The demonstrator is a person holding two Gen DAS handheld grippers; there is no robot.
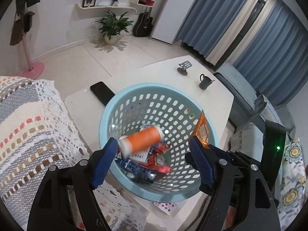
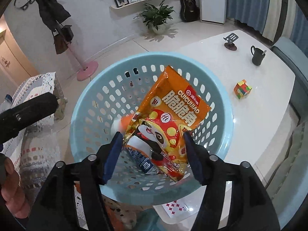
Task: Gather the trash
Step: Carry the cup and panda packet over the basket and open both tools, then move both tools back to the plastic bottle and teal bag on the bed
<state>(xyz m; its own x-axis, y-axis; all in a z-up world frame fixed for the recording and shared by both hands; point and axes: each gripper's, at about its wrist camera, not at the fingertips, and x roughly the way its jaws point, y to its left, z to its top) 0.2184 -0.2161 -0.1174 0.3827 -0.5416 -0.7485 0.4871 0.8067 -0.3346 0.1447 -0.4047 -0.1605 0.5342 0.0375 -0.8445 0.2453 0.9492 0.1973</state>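
A light blue perforated basket stands on the white table and holds several wrappers and small boxes. My left gripper is open over the basket. An orange bottle with white ends is blurred in mid-air between its fingers, touching neither. In the right wrist view the basket fills the middle. My right gripper is open over it. An orange snack bag hangs between its fingers, apparently loose; its edge shows in the left wrist view.
On the table are a black phone, a dark mug, a phone stand, a colourful cube and a playing card. A crocheted cover lies at the left. A potted plant stands on the floor.
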